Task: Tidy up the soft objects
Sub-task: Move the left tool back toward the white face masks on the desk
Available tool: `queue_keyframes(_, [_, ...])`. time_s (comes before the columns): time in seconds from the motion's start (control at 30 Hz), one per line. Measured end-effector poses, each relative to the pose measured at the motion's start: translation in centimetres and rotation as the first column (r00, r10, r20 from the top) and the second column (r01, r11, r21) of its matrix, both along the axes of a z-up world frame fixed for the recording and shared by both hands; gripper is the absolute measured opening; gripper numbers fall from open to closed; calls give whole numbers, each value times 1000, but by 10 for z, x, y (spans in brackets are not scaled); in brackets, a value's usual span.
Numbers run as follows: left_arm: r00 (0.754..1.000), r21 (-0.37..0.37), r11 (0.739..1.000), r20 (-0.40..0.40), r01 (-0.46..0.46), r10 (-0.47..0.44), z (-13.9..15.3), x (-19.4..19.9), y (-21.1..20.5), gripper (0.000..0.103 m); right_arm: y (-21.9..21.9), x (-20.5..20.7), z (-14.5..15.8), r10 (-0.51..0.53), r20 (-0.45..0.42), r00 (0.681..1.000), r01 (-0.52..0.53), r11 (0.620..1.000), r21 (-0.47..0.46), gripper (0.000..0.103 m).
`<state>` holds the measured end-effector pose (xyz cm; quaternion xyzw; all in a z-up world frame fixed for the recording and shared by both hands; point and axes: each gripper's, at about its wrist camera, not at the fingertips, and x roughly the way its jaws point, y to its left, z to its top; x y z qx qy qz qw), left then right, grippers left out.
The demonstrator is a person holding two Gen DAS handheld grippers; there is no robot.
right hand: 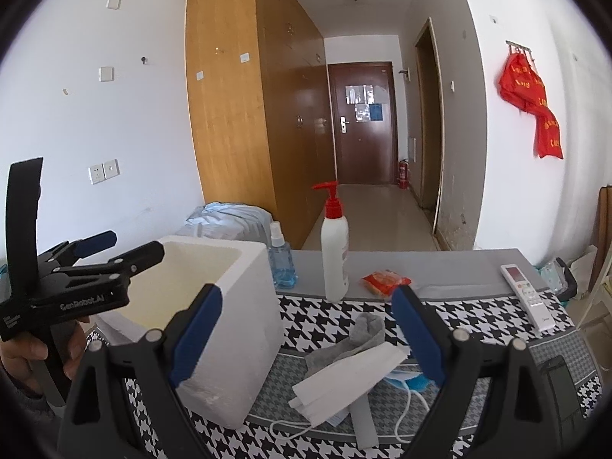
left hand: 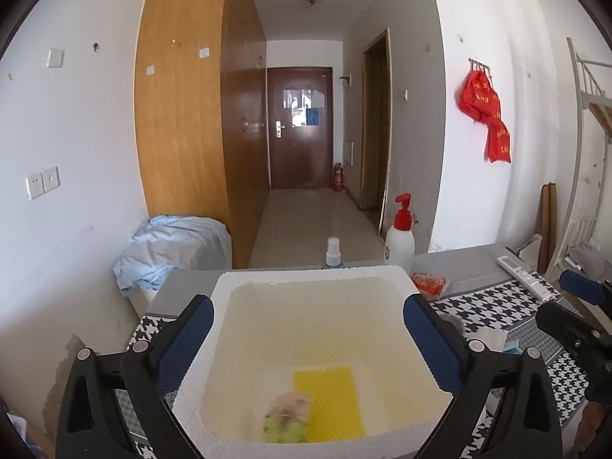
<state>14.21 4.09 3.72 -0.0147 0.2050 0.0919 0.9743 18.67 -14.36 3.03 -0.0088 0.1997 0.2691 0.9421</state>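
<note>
The left gripper [left hand: 308, 334] hangs over the white foam box [left hand: 386, 273], its blue-padded fingers [left hand: 183, 340] spread wide and holding nothing, one finger to each side of the box's walls. Below and between those fingers, on the box floor, lie a yellow ridged sponge pad [left hand: 329, 401] and, touching its left edge, a blurred green-and-tan soft item [left hand: 287, 417] whose kind cannot be told. Both look light and squashy, already put away.

The box itself is rigid, crumbly-edged foam, pale yellow inside.

The right gripper [right hand: 306, 334] is also fully parted and empty. Just ahead of and below its fingers, on the houndstooth cloth [right hand: 317, 313], lie a limp grey sock [right hand: 354, 338], a folded white tissue stack [right hand: 344, 382] overlapping it, and a blue face mask [right hand: 415, 380] tucked near the right finger, its white ear loop trailing. All three would likely weigh almost nothing and collapse under the pads. The sock probably takes a pinch best at its bunched middle; the tissues at the thick folded edge, so the layers do not fan apart; the mask at its pleated body, not the cord.
</note>
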Motion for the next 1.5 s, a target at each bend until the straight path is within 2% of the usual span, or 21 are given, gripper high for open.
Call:
queue_keyframes(0.67, [999,8,1000,45,-2,2,13,-22,-14,102,-12,-15,9,10,39,999,-11,1000,4,93])
queue_keyframes(1.5, [991,16,995,91,97,-98,19,-43,-54,102,-50,-37,9,-24,80,997,23,1000,9,93])
